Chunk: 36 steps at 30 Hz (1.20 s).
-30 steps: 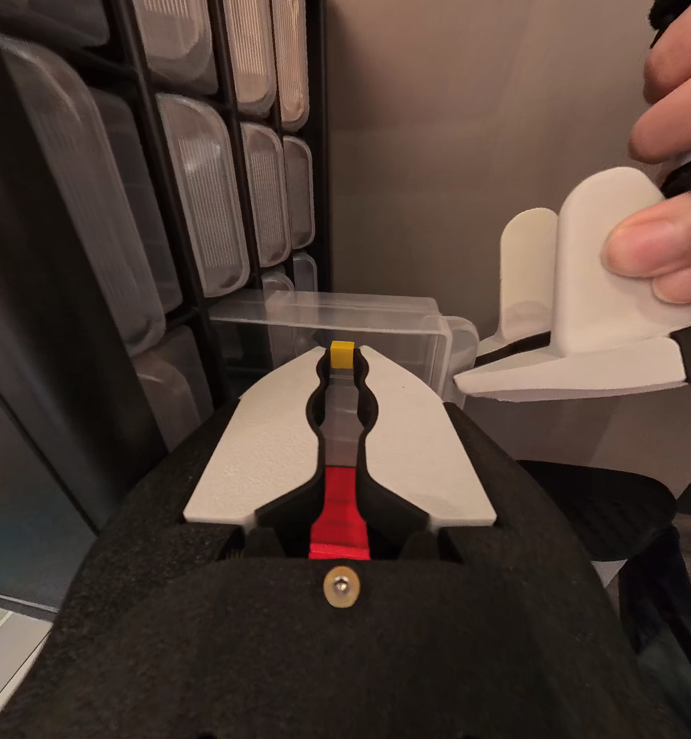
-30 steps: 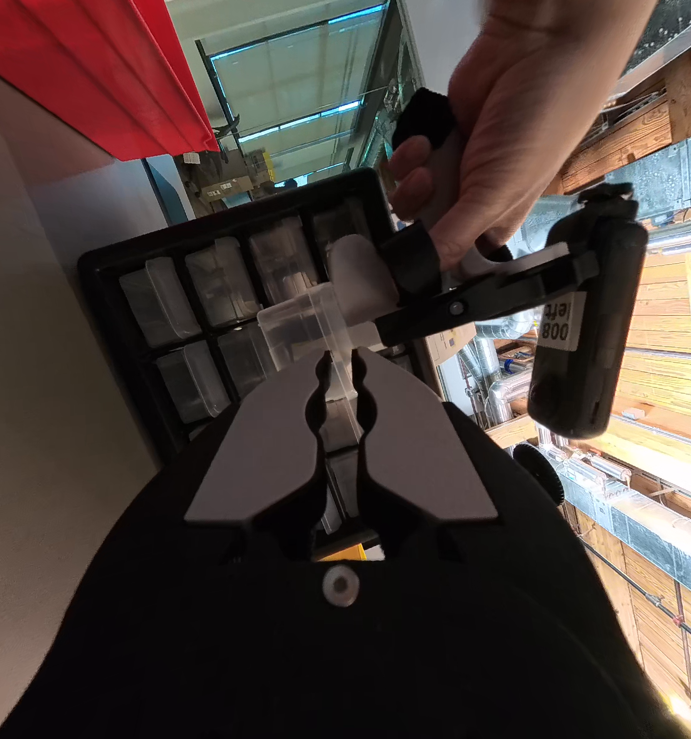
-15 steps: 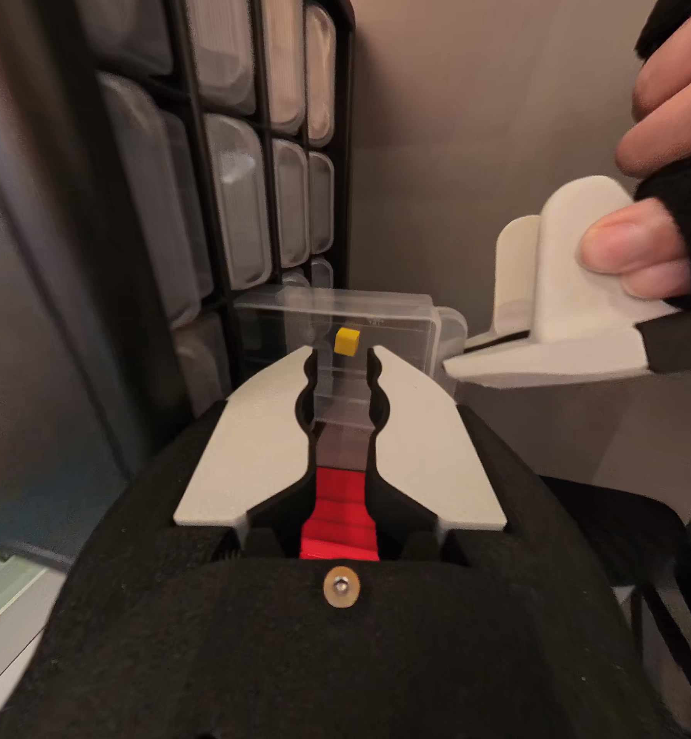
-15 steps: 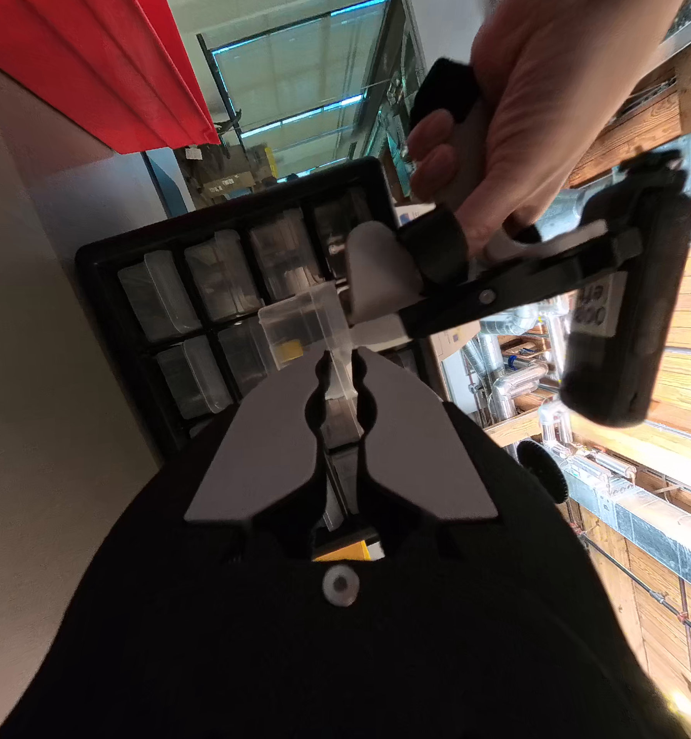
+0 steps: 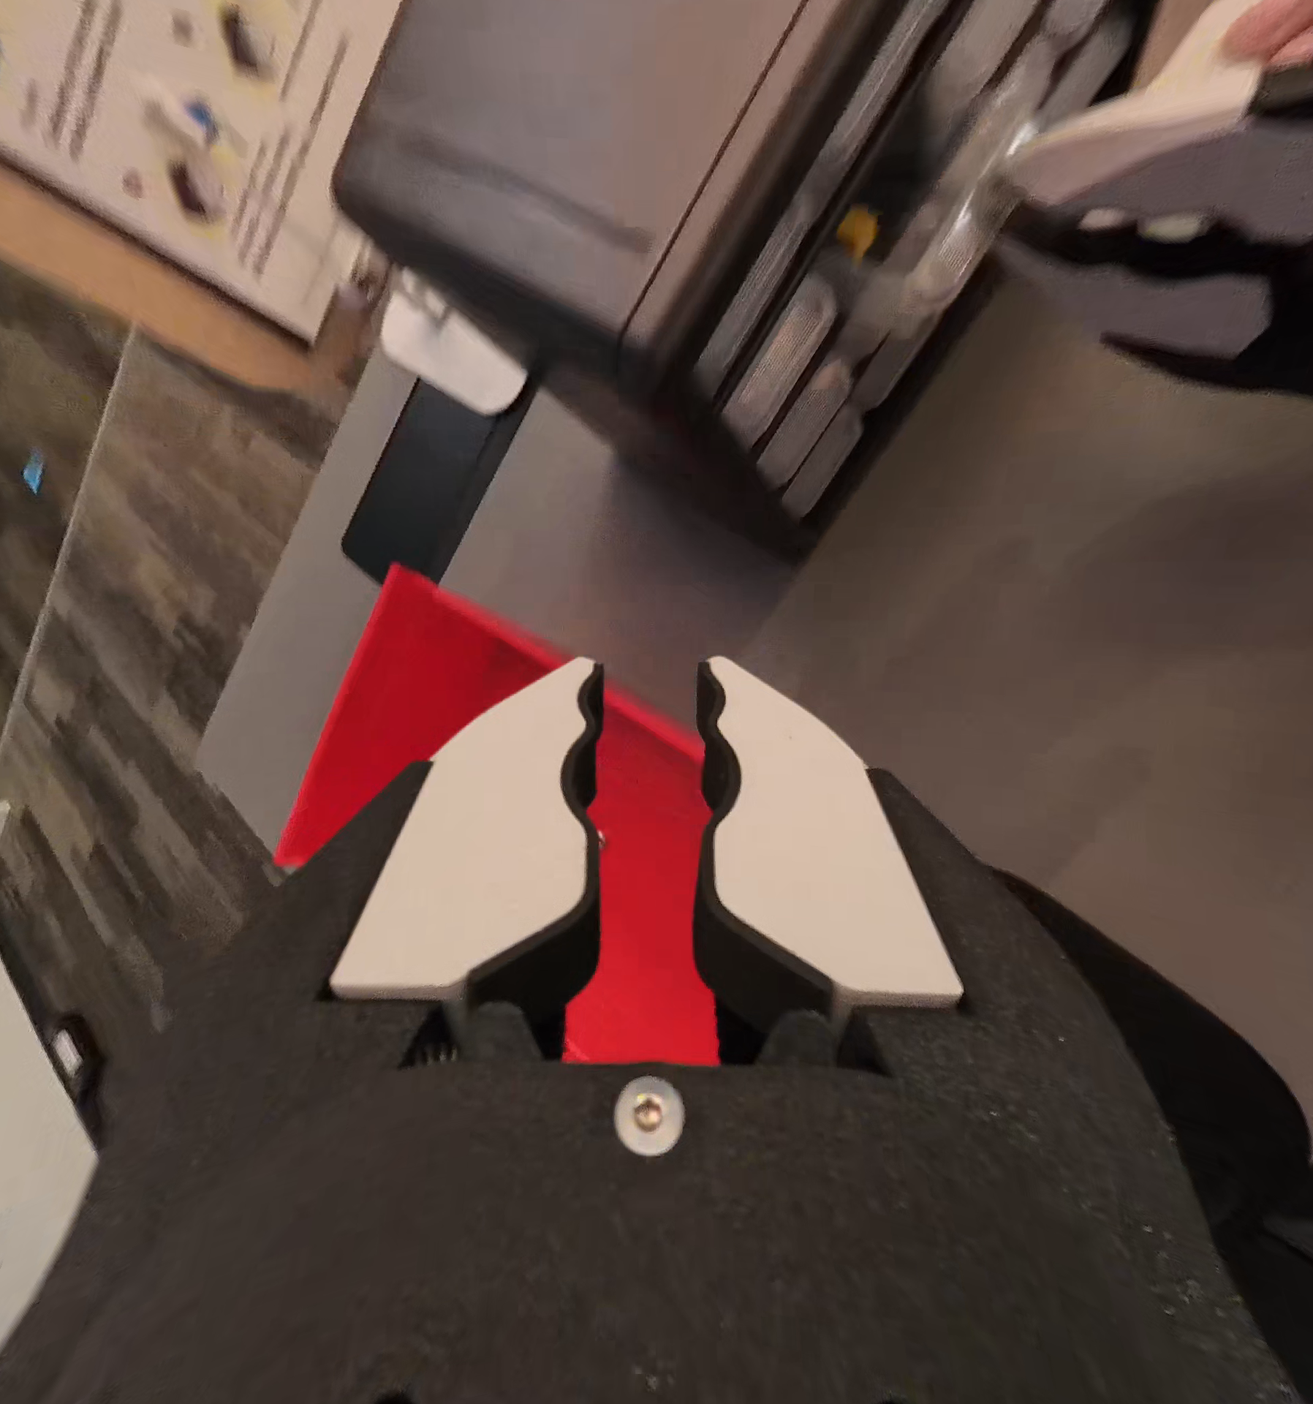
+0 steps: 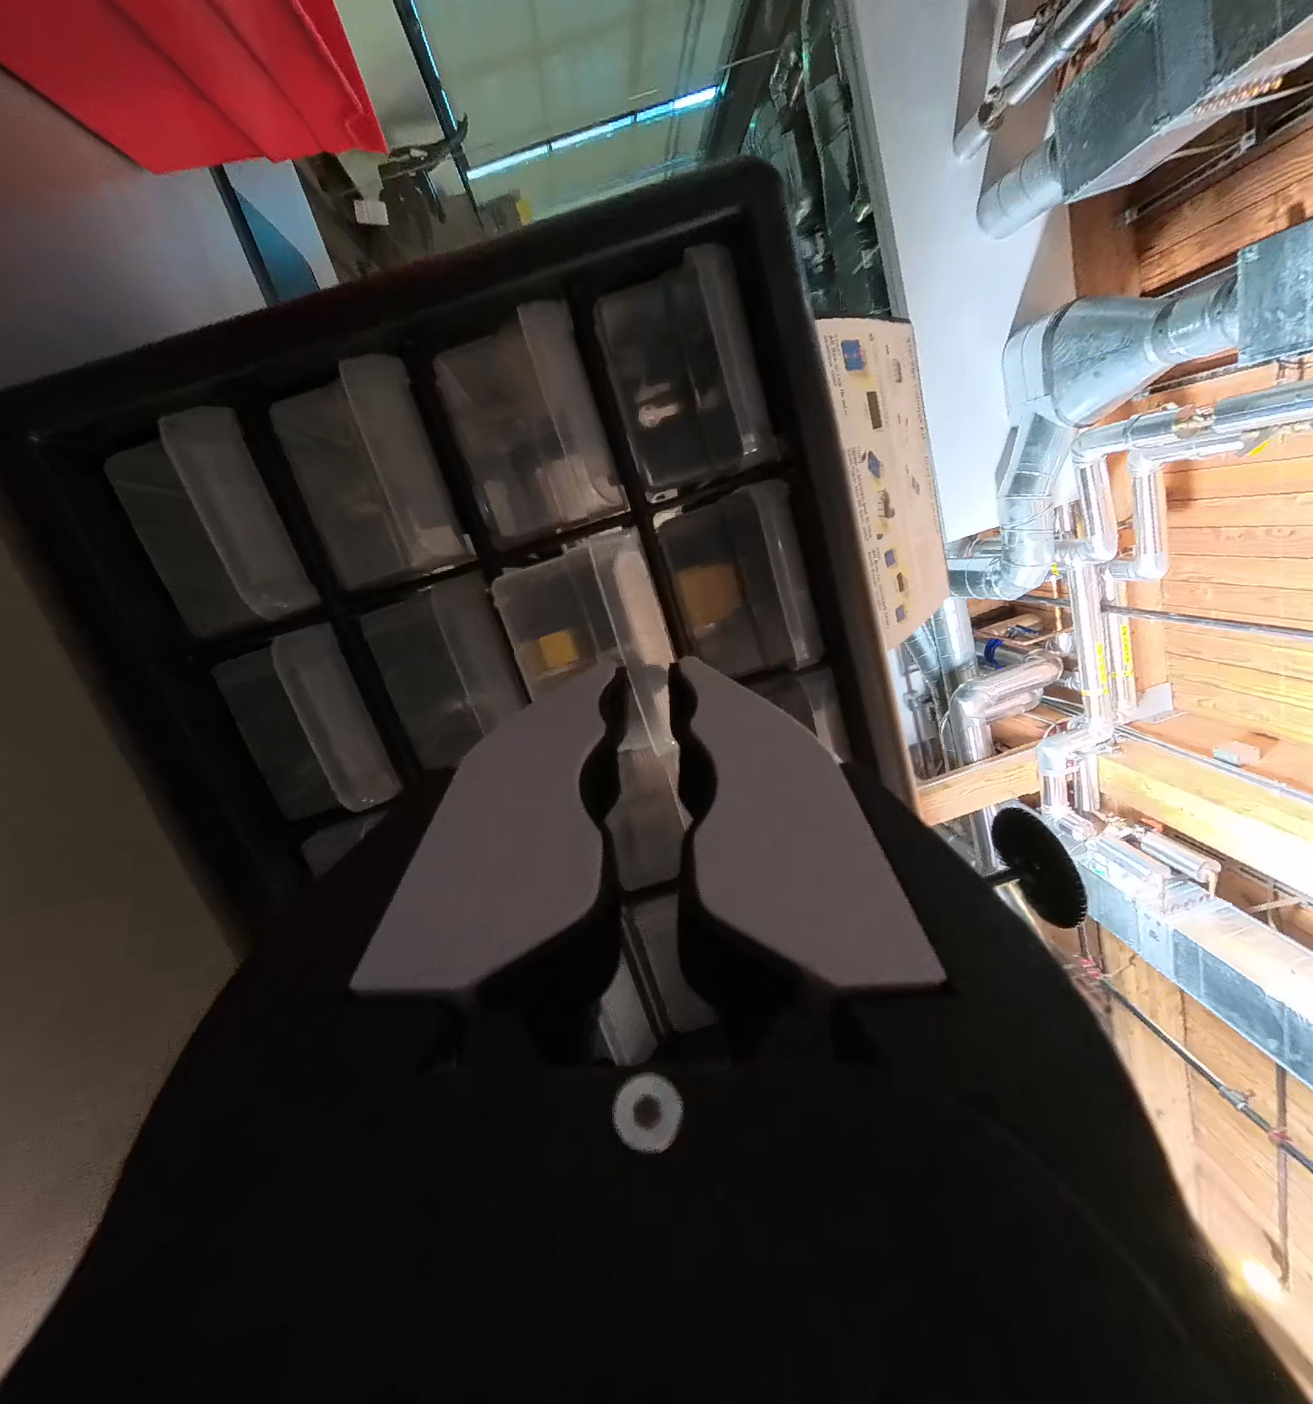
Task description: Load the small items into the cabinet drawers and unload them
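Observation:
My left gripper point(image 5: 650, 672) is open and empty, held back from the black drawer cabinet point(image 5: 532, 159) and above a red tray point(image 5: 425, 684). My right gripper point(image 6: 646, 668) is shut on the front handle tab of a clear drawer point(image 6: 562, 600), which sticks a little out of the cabinet point(image 6: 410, 319). A small yellow block point(image 6: 555, 649) lies inside that drawer. The neighbouring drawer holds another yellow item point(image 6: 707, 600). In the blurred left wrist view the right gripper point(image 5: 1124, 129) shows at the upper right, with the yellow block point(image 5: 858, 228) beside it.
The cabinet stands on a grey table point(image 5: 1018, 608); its other clear drawers point(image 6: 365, 471) are closed. The red tray also shows in the right wrist view point(image 6: 182, 83). The table's left edge point(image 5: 243, 684) drops to a patterned carpet floor point(image 5: 68, 646). The grippers' ends are close to 20 cm from one another.
My left gripper opened, left the yellow block in the drawer, and pulled back and down over the red tray. My right gripper moved the drawer back toward the cabinet.

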Each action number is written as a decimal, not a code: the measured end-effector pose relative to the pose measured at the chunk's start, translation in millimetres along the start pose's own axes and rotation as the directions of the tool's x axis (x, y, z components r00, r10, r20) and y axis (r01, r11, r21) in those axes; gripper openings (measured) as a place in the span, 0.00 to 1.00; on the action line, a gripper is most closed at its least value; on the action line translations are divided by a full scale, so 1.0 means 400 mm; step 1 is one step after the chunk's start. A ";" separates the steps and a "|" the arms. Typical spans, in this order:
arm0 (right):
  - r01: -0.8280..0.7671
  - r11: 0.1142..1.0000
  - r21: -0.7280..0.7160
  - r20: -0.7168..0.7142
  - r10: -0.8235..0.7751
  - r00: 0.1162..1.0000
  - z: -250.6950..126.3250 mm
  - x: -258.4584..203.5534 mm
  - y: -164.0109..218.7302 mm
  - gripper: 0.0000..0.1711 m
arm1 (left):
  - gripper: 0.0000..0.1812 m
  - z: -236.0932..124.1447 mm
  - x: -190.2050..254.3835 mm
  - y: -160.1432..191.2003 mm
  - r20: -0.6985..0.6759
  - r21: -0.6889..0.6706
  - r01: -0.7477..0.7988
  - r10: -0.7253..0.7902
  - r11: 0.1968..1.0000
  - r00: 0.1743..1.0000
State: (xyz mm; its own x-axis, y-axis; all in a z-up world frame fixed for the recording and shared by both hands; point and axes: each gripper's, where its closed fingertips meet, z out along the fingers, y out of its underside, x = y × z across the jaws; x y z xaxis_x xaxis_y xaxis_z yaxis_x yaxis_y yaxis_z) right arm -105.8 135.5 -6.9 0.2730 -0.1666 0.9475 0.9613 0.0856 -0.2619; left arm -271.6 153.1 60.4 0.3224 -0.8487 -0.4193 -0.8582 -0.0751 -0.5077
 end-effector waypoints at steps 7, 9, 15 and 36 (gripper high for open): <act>0.026 0.999 -0.027 -0.001 -0.026 1.000 0.049 -0.003 0.018 0.06 | 0.13 0.094 -0.084 0.251 0.017 -0.154 0.192 -0.192 0.969 0.981; 0.033 0.999 -0.035 -0.001 -0.033 0.999 0.059 -0.004 0.021 0.06 | 0.14 0.141 -0.094 0.316 0.016 -0.214 0.234 -0.236 0.948 0.972; 0.043 0.998 -0.055 0.017 -0.042 0.999 0.070 -0.010 0.024 0.08 | 0.14 0.270 -0.090 0.457 -0.035 -0.342 0.362 -0.396 0.867 0.917; 0.097 0.995 -0.020 0.091 -0.095 0.991 0.022 -0.125 0.047 0.12 | 0.12 0.380 -0.078 0.539 -0.099 -0.471 0.341 -0.433 0.814 0.896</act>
State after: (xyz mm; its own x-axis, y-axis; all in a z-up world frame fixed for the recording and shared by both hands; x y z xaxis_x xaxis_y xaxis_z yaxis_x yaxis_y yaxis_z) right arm -101.6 154.1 -57.8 0.1760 -0.0843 0.9808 0.9838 0.0493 -0.1723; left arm -406.2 243.0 -150.3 0.6209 -0.7796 -0.0817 -0.7764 -0.5972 -0.2016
